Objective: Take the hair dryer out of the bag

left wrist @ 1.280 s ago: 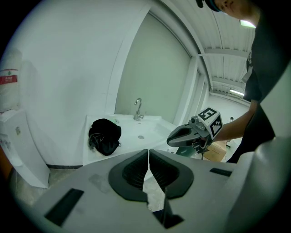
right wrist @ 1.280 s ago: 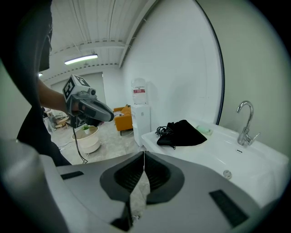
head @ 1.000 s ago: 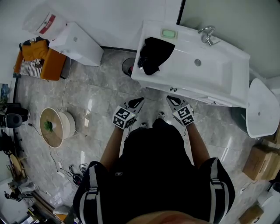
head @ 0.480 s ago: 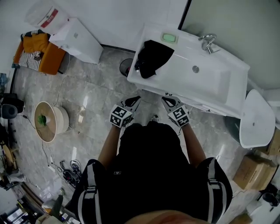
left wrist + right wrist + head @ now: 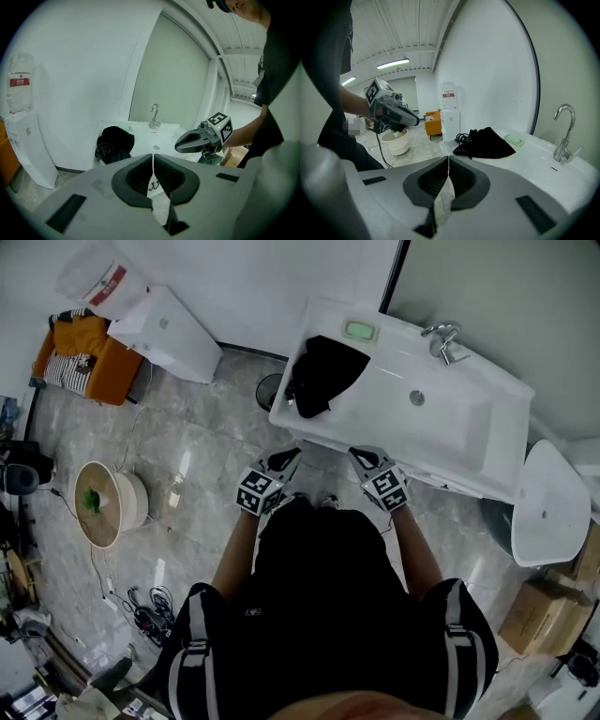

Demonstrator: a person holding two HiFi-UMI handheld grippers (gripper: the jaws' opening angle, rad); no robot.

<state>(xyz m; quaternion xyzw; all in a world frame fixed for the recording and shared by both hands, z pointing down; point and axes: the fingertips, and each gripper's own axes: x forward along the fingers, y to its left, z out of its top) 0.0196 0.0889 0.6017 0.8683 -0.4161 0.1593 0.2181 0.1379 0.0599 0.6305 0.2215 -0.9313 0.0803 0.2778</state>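
A black cloth bag [image 5: 321,374] lies on the left end of the white washbasin counter [image 5: 450,442], with a black cord [image 5: 104,151] spilling from its mouth. The hair dryer itself is hidden inside. My left gripper [image 5: 289,458] and right gripper [image 5: 364,455] are held side by side in front of the counter's near edge, short of the bag, both shut and empty. In the left gripper view the bag [image 5: 115,142] sits ahead to the left. From the right gripper view the bag [image 5: 485,143] lies ahead on the counter.
A chrome tap [image 5: 442,318] and a green soap dish [image 5: 361,331] stand at the back of the counter. A white water dispenser [image 5: 161,329] stands to the left by an orange chair [image 5: 82,360]. A round fan heater [image 5: 106,505] and cables lie on the floor.
Both grippers have come a little closer to the counter's near edge, still side by side and shut. The bag has not moved.
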